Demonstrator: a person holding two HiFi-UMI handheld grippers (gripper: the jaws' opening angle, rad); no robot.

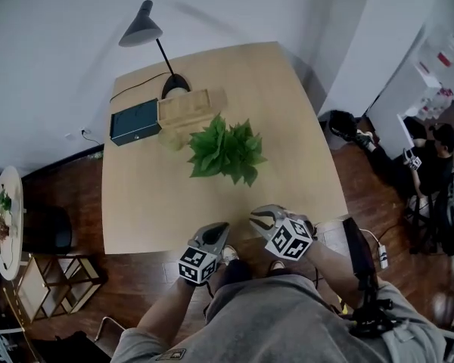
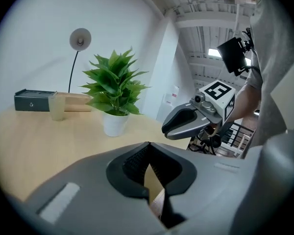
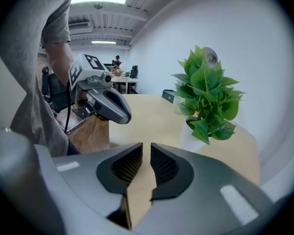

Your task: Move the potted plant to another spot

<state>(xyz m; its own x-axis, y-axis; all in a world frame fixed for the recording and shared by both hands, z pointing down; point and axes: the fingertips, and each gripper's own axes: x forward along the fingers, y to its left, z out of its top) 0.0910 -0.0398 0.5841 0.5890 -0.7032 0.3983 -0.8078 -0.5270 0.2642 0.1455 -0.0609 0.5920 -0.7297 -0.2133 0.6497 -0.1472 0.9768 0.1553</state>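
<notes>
The potted plant [image 1: 225,151] stands near the middle of the light wooden table [image 1: 151,203]; its green leaves hide the pot from above. Its white pot [image 2: 115,124] shows in the left gripper view and again as the pot [image 3: 191,138] in the right gripper view. Both grippers hover at the table's near edge, well short of the plant and touching nothing. My left gripper [image 1: 221,228] [image 2: 148,146] is shut and empty. My right gripper [image 1: 257,218] [image 3: 146,148] has only a narrow gap between its pads, with nothing in it.
At the table's far side stand a black desk lamp [image 1: 144,27], a dark box [image 1: 135,121], a wooden tray [image 1: 185,108] and a pale cup [image 1: 172,138]. A low shelf [image 1: 53,278] sits on the floor at left. A person [image 1: 431,157] sits at far right.
</notes>
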